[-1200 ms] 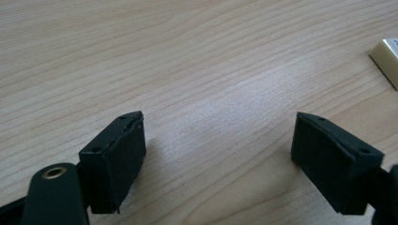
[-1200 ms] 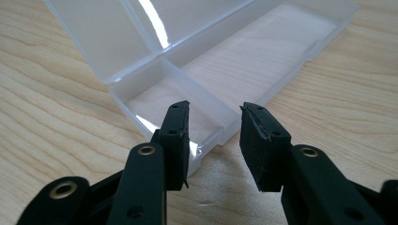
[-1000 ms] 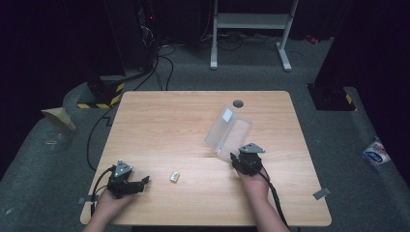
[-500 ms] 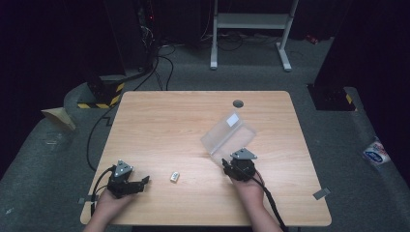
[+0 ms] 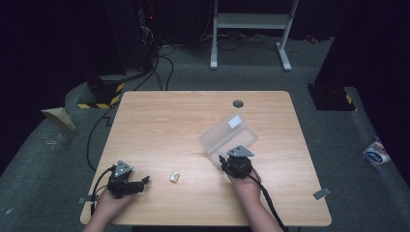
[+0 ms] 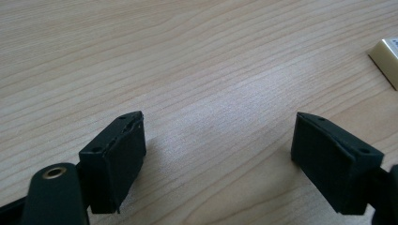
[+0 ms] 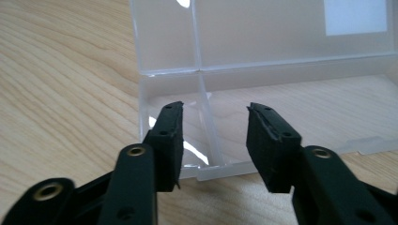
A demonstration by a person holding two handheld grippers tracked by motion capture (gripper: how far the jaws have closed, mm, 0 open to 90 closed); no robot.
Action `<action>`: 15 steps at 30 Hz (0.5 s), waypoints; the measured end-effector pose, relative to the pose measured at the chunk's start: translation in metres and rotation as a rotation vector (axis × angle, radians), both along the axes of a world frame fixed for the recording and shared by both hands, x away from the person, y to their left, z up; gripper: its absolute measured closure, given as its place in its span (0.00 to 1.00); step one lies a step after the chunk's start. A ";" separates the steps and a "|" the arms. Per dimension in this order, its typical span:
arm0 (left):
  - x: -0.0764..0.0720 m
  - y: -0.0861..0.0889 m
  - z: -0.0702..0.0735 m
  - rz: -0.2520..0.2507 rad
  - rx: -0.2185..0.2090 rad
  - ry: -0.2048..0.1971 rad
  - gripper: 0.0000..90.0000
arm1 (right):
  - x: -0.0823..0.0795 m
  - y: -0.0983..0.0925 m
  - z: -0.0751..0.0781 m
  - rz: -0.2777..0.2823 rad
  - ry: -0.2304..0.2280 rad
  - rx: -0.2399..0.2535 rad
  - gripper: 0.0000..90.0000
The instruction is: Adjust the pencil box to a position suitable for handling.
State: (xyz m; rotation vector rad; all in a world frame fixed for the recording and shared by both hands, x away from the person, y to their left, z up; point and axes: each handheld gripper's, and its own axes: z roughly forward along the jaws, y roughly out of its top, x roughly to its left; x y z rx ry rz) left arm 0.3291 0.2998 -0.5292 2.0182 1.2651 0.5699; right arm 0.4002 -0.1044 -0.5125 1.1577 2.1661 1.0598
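A clear plastic box (image 5: 227, 135) lies right of the table's middle with its lid raised behind it. A thin divider splits its tray (image 7: 291, 103). My right gripper (image 5: 225, 159) is at the box's near edge. Its jaws (image 7: 216, 136) have just been closing and stand partly apart, with the divider and the front rim between them and untouched by the pads. A small cream block (image 5: 175, 177) lies on the wood between the hands. My left gripper (image 5: 145, 181) rests at the near left, open (image 6: 220, 154) over bare wood, with the block (image 6: 387, 56) off to its far right.
The wooden table (image 5: 169, 125) has a round cable hole (image 5: 237, 103) near its far edge. Cables and a yellow-and-black striped piece (image 5: 104, 99) lie on the floor at the far left. A metal frame (image 5: 251, 21) stands behind the table.
My right gripper has shifted left along the box's near side, and the box now sits a little further left with its lid lower. The left gripper has stayed put.
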 end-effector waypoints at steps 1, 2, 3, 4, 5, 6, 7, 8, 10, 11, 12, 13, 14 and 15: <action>0.000 0.000 0.000 0.000 0.000 0.000 0.21 | 0.000 0.000 0.000 0.000 0.000 0.000 0.65; 0.000 0.000 0.000 0.000 0.002 -0.001 0.21 | 0.005 0.001 -0.002 -0.004 0.016 0.001 0.71; 0.000 0.000 0.000 0.000 0.002 -0.001 0.21 | 0.005 0.001 -0.002 -0.004 0.016 0.001 0.71; 0.000 0.000 0.000 -0.001 0.002 -0.001 0.21 | 0.008 0.001 -0.005 -0.006 0.030 -0.002 0.77; 0.000 0.000 0.000 -0.001 0.002 -0.001 0.21 | 0.008 0.001 -0.005 -0.006 0.030 -0.002 0.77; 0.000 0.000 0.000 0.000 0.003 -0.001 0.21 | 0.009 0.002 -0.006 -0.011 0.038 -0.001 0.80; 0.000 0.000 0.000 0.000 0.002 -0.001 0.21 | 0.009 0.002 -0.007 -0.014 0.044 0.005 0.82; 0.000 0.000 0.000 -0.001 0.002 -0.001 0.21 | 0.009 0.002 -0.008 -0.016 0.055 0.012 0.84; 0.000 0.000 0.000 -0.001 0.001 0.000 0.21 | 0.009 0.005 -0.010 -0.001 0.061 0.010 0.88; 0.000 0.000 0.000 0.000 -0.005 0.003 0.21 | 0.009 0.006 -0.010 0.006 0.056 0.012 0.89; 0.000 0.000 0.000 0.000 -0.006 0.002 0.21 | 0.008 0.008 -0.009 0.013 0.059 0.016 0.89; 0.000 0.000 0.000 0.000 -0.007 0.002 0.21 | 0.007 0.011 -0.009 0.021 0.056 0.014 0.89; 0.000 0.000 0.000 -0.001 -0.007 0.002 0.21 | 0.007 0.013 -0.009 0.028 0.054 0.012 0.89; 0.000 0.000 0.000 -0.001 -0.004 0.001 0.21 | 0.006 0.016 -0.009 0.035 0.056 0.016 0.89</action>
